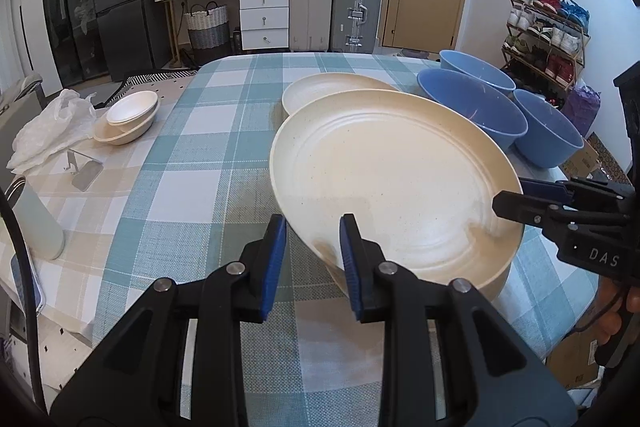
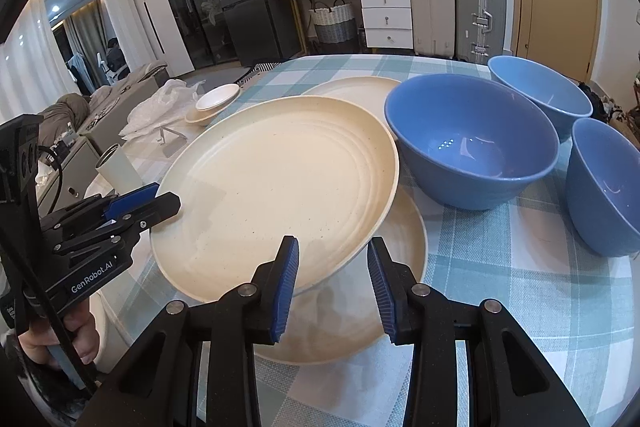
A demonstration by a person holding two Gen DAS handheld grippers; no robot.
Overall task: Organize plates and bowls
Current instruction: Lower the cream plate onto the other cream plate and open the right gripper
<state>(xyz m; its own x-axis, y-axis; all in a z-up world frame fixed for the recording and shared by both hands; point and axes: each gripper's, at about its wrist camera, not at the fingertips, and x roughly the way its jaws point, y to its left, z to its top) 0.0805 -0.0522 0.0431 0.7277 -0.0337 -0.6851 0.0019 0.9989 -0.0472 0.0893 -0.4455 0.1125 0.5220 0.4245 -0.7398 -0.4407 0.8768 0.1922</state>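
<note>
All crockery is laid on one checked tablecloth point(image 1: 200, 167). The top plate point(image 1: 392, 179) is tilted and offset over a lower plate point(image 2: 400, 267), w/ a third plate point(image 1: 320, 87) behind, prob. mid-stacking. Three blue bowls point(image 2: 472, 147) are grouped just to the right. The left gripper point(image 1: 314, 263) & right gripper point(image 2: 334, 279) are held part-open astride the top plate's rim; no pinch can be confirmed.

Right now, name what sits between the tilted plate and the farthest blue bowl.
Another blue bowl stands between plate and farthest bowl, clearest in the right wrist view.

3 cream plates point(image 2: 276, 183) point(image 2: 360, 87) point(image 2: 400, 247), 3 blue bowls point(image 2: 472, 143) point(image 2: 540, 87) point(image 2: 604, 187), 2 white bowls point(image 1: 132, 105) point(image 1: 120, 135)
</note>
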